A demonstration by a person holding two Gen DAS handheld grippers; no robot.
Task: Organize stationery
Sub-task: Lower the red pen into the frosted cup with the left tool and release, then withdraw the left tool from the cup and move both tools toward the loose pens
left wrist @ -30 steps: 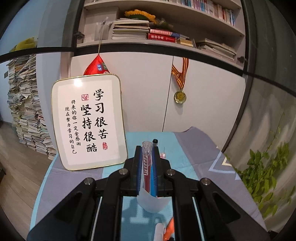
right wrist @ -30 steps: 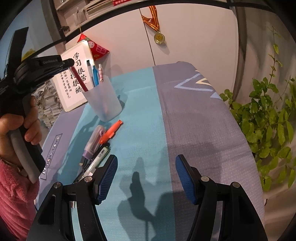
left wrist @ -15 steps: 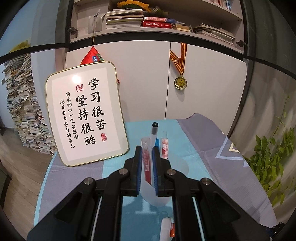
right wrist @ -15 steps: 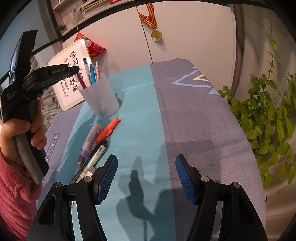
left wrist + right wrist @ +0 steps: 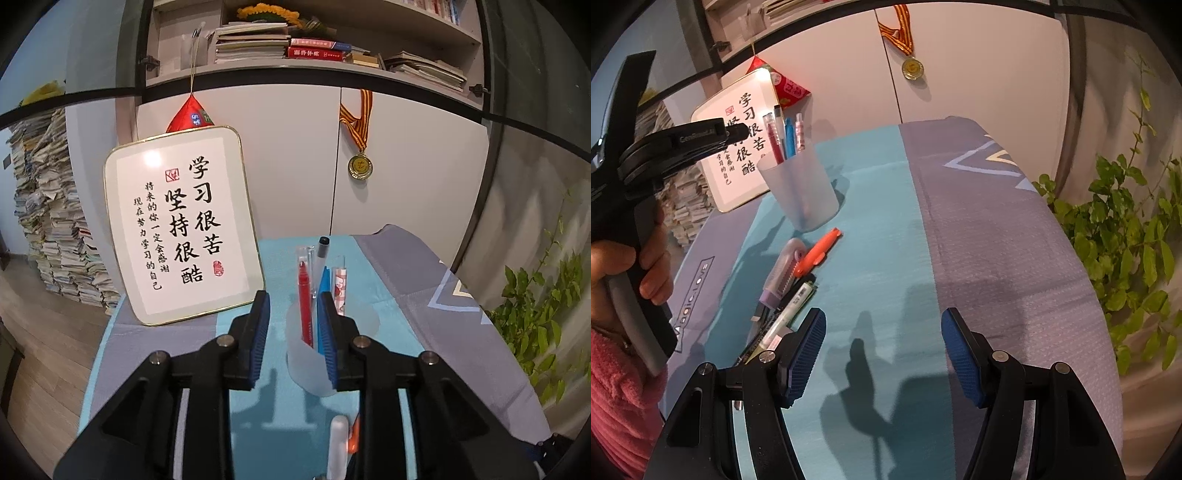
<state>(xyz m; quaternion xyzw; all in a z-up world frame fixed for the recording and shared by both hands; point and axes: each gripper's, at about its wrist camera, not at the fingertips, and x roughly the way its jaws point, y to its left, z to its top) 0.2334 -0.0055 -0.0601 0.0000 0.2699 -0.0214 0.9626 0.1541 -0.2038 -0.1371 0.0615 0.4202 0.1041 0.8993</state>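
I'm looking over a teal and grey tablecloth [image 5: 886,229] against white cabinets [image 5: 406,166], calligraphy board [image 5: 181,225] leaning behind, my left gripper [image 5: 291,332] opening above the cup [image 5: 801,188], red pen [image 5: 306,299] standing free inside, right gripper [image 5: 881,352] hanging wide and empty, loose pens [image 5: 786,288] lying just left of it.

Frosted translucent plastic cup [image 5: 803,192] on matt woven tablecloth [image 5: 997,258].

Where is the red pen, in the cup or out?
In. The red pen stands upright inside the frosted cup beside three other pens.
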